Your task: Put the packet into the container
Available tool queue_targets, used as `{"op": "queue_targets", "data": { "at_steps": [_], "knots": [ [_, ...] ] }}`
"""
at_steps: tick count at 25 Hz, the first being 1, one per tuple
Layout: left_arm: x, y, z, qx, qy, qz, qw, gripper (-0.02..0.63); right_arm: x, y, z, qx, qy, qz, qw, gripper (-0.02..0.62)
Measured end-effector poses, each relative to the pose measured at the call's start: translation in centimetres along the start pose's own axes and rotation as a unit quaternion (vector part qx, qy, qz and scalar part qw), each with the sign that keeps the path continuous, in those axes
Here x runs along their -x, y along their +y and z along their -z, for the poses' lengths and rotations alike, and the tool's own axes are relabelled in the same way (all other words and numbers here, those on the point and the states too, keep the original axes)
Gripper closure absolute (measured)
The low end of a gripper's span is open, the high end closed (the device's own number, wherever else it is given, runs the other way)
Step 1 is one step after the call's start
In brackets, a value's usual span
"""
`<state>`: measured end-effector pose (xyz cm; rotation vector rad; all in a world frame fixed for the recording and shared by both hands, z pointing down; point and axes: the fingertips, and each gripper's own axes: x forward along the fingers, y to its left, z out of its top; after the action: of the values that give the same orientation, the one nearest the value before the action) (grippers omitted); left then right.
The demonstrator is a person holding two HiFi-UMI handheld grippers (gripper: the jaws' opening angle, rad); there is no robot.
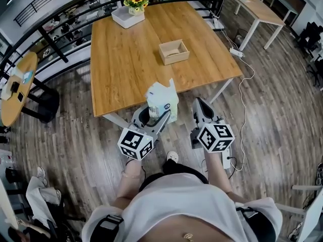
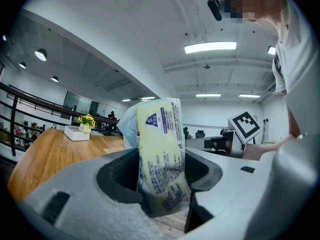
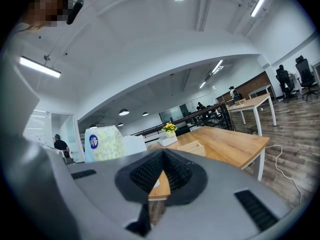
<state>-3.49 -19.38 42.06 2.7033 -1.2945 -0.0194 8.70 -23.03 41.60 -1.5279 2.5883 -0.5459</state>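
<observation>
Open office, plank floor, long wooden table (image 1: 126, 59) in front of the person. Head view: container (image 1: 173, 51) is a small open wooden box sitting mid-table, well apart from the near edge; flower tray (image 1: 129, 14) at the far end, out of the way. Left gripper (image 1: 160, 112) is at the near table edge with the packet (image 1: 162, 101) pinched upright, top sticking up past the jaws. Looks like a low grip on purpose, so the free end can go into the box first. Right gripper (image 1: 199, 105) is just beside it, level, carrying nothing. Left gripper view: jaws spread fairly wide but clamped on the packet (image 2: 160, 154), which fills the gap between the pads and leans slightly; film is creased at the pinch, so it's soft and will sag if the grip is loosened early. Table (image 2: 45, 154) and flower tray (image 2: 86, 120) sit ahead to the left; container isn't clear here, packet blocks it. Right gripper view: jaws pressed together at the tips, nothing between them. Container (image 3: 192, 147) is ahead on the table, packet (image 3: 104, 143) off to the left. My read: transport stage, packet not yet over the container. Next step needs a reach across the table and a release above the box opening.
</observation>
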Motion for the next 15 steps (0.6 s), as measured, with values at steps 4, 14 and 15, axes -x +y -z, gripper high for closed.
{"op": "queue_targets", "data": {
  "at_steps": [4,14,15],
  "knots": [
    [-1.8,0.5,0.2,-0.002,0.002,0.000,1.0000,0.371,-1.3,-1.6,-0.2,-0.010,0.000,-0.004,1.000,0.583],
    [-4.3,1.1,-0.8,-0.009,-0.001,-0.002,1.0000,0.371,-2.6,-3.2,-0.9,-0.023,0.002,-0.010,1.000,0.583],
    [-4.4,1.2,-0.9,-0.010,0.000,-0.003,0.9999,0.371,-2.6,-3.2,-0.7,-0.024,0.004,-0.010,1.000,0.583]
  ]
}}
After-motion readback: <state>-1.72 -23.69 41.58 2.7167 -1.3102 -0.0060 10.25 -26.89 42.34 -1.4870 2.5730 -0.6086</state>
